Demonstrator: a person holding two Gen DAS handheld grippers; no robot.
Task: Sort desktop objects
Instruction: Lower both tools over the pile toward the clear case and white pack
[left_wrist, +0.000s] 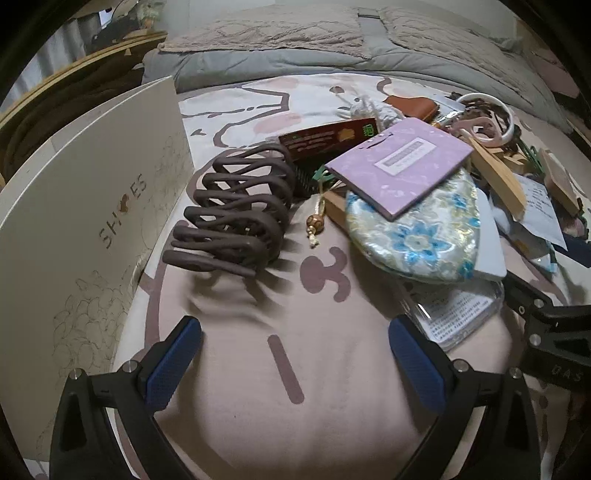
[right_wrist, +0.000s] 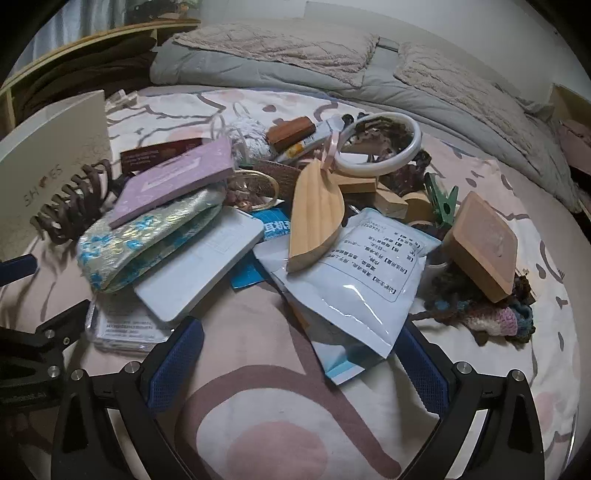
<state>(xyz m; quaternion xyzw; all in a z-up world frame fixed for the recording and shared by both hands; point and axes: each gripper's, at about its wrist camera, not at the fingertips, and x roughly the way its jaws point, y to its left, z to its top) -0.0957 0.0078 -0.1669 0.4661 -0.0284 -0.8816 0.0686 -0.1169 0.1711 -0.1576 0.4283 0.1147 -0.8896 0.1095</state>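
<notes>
Hovering low over the patterned bedsheet (left_wrist: 258, 387), the left gripper (left_wrist: 295, 354) has its blue-padded fingers spread wide with nothing between them. Just beyond it, in the middle left of the left wrist view, a brown hair claw (left_wrist: 232, 210) lies on the sheet, and a white shoe box (left_wrist: 85, 229) stands along the left edge, close beside the claw. To the right of centre a lilac booklet (left_wrist: 402, 166) rests on a floral brocade pouch (left_wrist: 417, 232), with a dark red packet (left_wrist: 325, 138) tucked behind them. A clear plastic case (left_wrist: 458, 314) with a printed label lies at the lower right, touching the gripper's right finger.

The right gripper (right_wrist: 299, 362) is also wide apart and empty. A pale blue sachet (right_wrist: 354, 280) with printed text lies just ahead of it, its lower corner lying over the tip of the right finger. A leaf-shaped wooden piece (right_wrist: 314, 214) rests on the sachet's upper part. Left of that, a white flat tablet case (right_wrist: 203, 266) slants out from under the pouch. In the upper middle a white bangle (right_wrist: 380, 147) sits on the heap; a green clip (right_wrist: 439, 203) and a wooden block (right_wrist: 484, 243) lie to the right, the block resting on a crocheted piece (right_wrist: 495, 314).
</notes>
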